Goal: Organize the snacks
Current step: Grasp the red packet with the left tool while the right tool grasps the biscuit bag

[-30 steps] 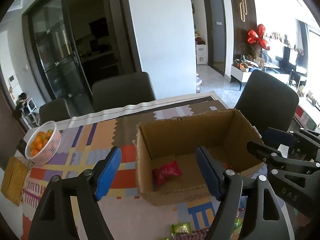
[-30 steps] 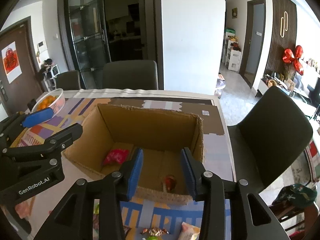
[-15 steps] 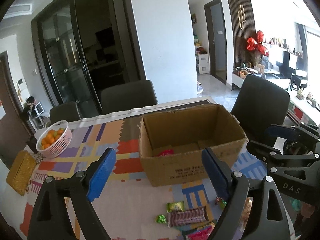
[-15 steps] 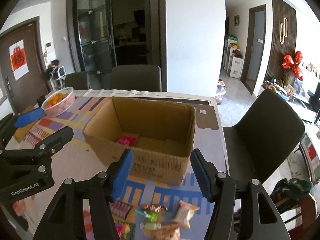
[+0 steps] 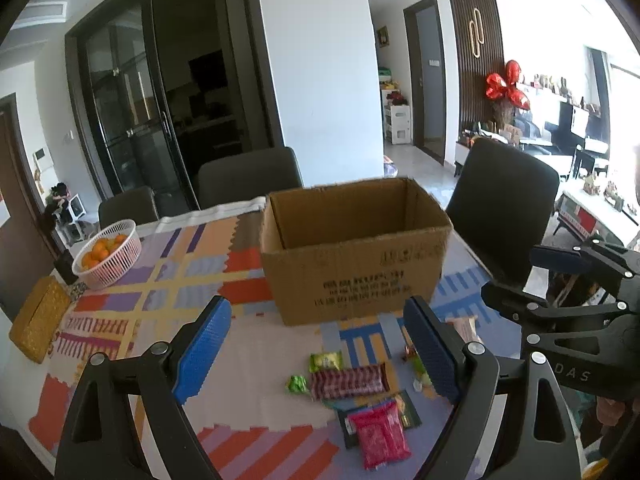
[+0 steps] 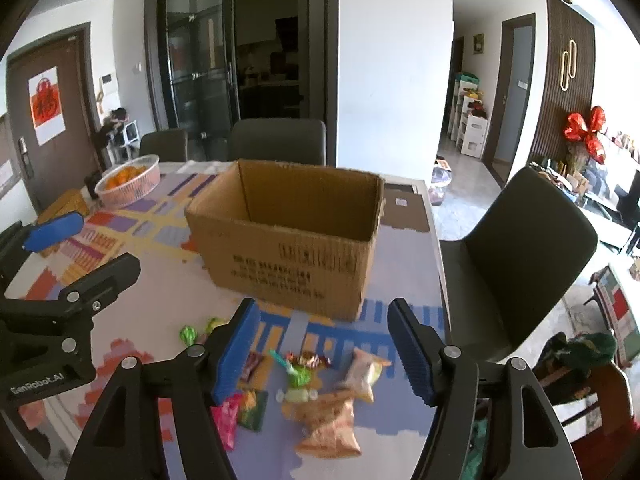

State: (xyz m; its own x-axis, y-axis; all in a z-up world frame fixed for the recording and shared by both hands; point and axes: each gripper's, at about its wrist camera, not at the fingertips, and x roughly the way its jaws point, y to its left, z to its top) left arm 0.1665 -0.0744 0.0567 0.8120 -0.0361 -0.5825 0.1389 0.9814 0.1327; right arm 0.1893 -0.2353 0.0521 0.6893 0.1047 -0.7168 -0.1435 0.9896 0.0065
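Right wrist: right gripper [image 6: 322, 346] empty, opening above snacks [image 6: 328, 420]; left gripper [image 5: 318, 354] wide, empty.

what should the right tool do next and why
Probably lower the right tool, its jaws opening with nothing between them, onto the orange snack bag right below it. Loose snacks lie on the mat in front of the cardboard box, so another pick seems due.

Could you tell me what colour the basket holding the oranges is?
Pale pink basket, clearest in the left wrist view.
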